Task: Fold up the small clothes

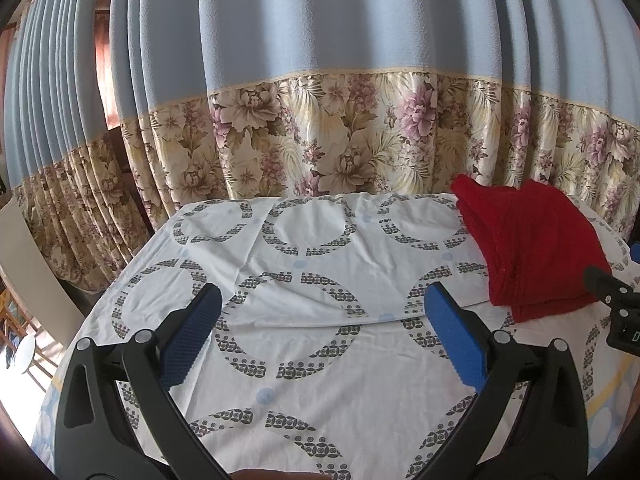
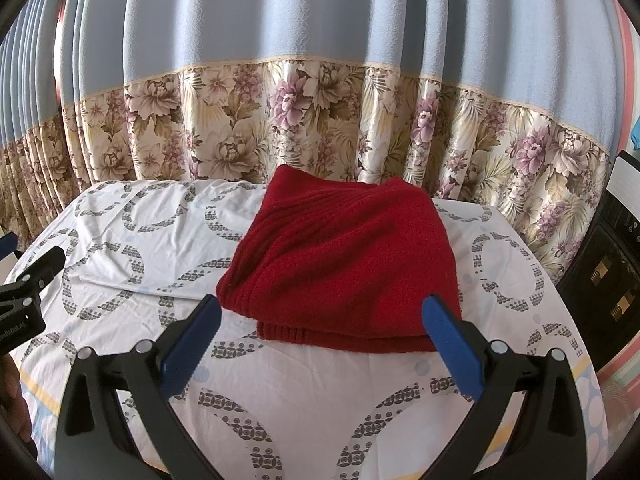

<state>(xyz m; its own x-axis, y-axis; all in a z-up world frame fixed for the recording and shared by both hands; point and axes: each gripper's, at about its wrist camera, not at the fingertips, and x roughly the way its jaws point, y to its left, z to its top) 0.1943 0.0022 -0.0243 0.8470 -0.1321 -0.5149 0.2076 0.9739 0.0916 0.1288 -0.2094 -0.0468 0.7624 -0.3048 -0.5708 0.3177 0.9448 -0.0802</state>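
A red knitted garment (image 2: 344,264) lies folded in a thick stack on the white patterned sheet (image 2: 304,392). My right gripper (image 2: 320,308) hovers just in front of its near edge, open, its blue pads wide apart with nothing between them. In the left wrist view the same red garment (image 1: 532,248) sits at the right. My left gripper (image 1: 324,300) is open over the bare sheet (image 1: 304,360), well left of the garment. The right gripper's black body (image 1: 612,300) shows at the right edge there.
A blue curtain with a floral lower band (image 2: 320,120) hangs right behind the table's far edge. A flat folded piece of the patterned sheet (image 1: 320,256) lies at the back. A dark appliance (image 2: 612,256) stands at the right. Chairs (image 1: 20,344) stand beyond the left edge.
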